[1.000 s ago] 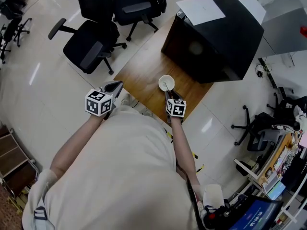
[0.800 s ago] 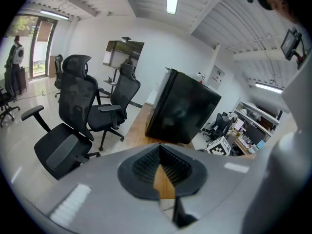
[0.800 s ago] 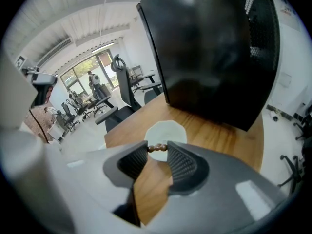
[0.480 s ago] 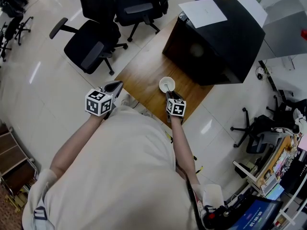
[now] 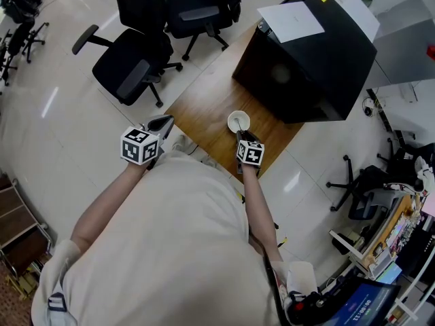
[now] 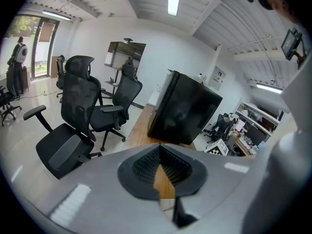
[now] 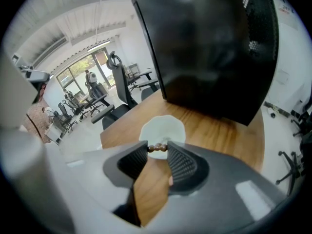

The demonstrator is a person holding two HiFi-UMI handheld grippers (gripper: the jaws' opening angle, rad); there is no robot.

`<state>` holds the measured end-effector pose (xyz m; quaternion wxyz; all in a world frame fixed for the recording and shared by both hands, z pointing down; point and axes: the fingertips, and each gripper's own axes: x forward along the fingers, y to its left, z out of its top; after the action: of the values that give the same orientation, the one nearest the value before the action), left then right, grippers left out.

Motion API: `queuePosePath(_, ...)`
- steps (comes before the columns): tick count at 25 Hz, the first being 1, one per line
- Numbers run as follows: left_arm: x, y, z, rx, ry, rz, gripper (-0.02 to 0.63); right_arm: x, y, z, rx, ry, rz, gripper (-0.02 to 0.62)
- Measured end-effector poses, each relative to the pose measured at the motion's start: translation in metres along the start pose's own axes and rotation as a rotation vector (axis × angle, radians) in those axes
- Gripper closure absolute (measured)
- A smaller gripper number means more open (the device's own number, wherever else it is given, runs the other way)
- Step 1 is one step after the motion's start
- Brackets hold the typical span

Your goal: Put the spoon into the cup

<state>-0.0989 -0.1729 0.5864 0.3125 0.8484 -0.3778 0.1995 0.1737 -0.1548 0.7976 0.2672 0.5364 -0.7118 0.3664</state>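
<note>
Little has changed over the last second. The whole head view has slid slightly, table and furniture together, so that is the head moving, not the hands. Both arms have kept their places. The left gripper [image 5: 163,121] hangs off the table's near-left edge, its jaws together at the tips with nothing between them. The right gripper [image 5: 241,136] has held at the near side of the white cup [image 5: 238,121], jaws set narrow and unaltered, pinching the brown beaded end of the spoon [image 7: 157,148] handle across the tips. From the right gripper view that handle end sits just at the cup's near rim. From above, a thin line runs inside the cup toward the gripper, probably the spoon's shaft. My reading is that the spoon is already down in the cup and only the release is left. The pause suggests the hand is steadying before letting go. The risk is the light cup tipping if the handle drags on the way out. The surface is a wooden table [image 5: 202,107], bare apart from the cup and, on its far right, a large black cabinet [image 5: 309,63] with a sheet of paper [image 5: 291,20] on top. The room has a pale glossy floor [image 5: 61,128], with black office chairs [image 5: 129,66] far left of the table.
</note>
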Motion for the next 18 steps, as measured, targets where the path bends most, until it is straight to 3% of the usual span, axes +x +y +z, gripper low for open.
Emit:
queuePosePath(12,-0.005,0.009,-0.004,-0.007,0.007,-0.024,0.606,0.0,0.003,-0.021,0.0,0.045,-0.028,0.466)
queuePosePath(15,-0.006,0.015,-0.005,-0.017,0.008,-0.038,0.606,0.0,0.001,-0.027,0.011,0.063,-0.054,0.399)
queuePosePath(18,-0.01,0.024,-0.006,-0.03,0.007,-0.048,0.606,-0.003,0.002,-0.025,-0.001,0.053,-0.079,0.388)
